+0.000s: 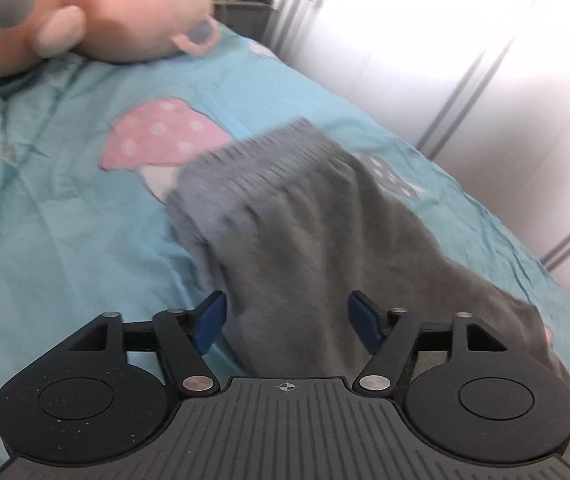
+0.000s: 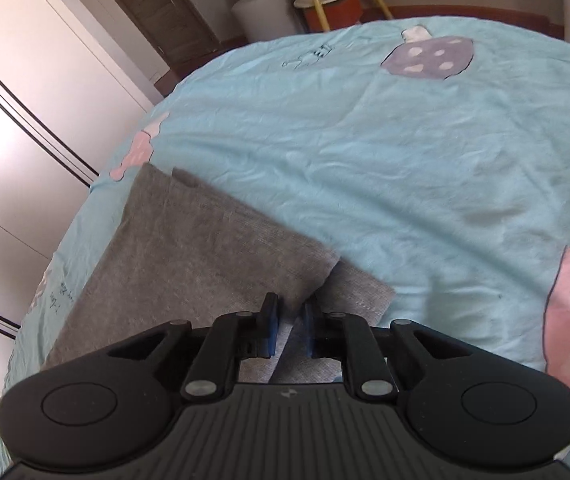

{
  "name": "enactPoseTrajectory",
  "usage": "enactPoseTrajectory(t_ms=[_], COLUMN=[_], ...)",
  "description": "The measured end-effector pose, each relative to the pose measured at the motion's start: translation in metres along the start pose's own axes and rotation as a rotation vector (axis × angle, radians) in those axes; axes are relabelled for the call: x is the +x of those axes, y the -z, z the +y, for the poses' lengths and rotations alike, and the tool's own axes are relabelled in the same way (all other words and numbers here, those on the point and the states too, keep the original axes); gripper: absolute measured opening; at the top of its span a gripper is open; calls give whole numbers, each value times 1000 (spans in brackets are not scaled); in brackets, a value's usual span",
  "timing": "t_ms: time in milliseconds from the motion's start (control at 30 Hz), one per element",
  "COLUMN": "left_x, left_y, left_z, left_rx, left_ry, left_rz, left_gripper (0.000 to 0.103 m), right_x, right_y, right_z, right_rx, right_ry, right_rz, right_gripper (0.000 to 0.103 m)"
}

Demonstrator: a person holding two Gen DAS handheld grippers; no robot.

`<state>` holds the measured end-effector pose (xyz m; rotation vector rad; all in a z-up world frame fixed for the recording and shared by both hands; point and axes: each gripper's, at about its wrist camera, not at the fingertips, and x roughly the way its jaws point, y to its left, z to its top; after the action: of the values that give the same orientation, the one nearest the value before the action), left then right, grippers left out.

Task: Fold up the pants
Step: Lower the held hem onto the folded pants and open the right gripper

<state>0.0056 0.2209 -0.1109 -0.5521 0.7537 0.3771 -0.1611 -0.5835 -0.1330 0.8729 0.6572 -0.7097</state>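
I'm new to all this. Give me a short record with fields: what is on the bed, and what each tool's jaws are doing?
surface: bed with a light blue mushroom-print sheet
garment: grey pants lying on the sheet, ribbed waistband away from the left camera
other item: pink plush toy beyond the pants
left gripper: jaws open, over the pants
right gripper: jaws nearly closed on a fold of pants fabric

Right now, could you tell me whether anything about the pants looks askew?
Yes: at the leg ends, the top layer of the pants lies crooked, leaving the hem beneath sticking out on the sheet.
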Motion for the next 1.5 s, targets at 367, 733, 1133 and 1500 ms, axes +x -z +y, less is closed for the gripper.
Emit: enactPoseTrajectory(t_ms=[367,733,1133,1500], left_x=[0,-1,-1,-12], left_y=[10,9,8,-1], left_z=[6,10,16,9], left_rx=[45,48,23,28], left_ry=[-14,-25,-5,109], left_rz=[17,14,11,-94], left_gripper=[79,80,81,79], right_x=[-8,3,-4,-22], right_y=[-3,19,15,34], right_z=[-4,-13,2,47], right_rx=[129,22,-84,-186], right_ry=[-96,36,112,-9], right_rz=[-25,-33,-59,-90], right_gripper=[2,2,5,7])
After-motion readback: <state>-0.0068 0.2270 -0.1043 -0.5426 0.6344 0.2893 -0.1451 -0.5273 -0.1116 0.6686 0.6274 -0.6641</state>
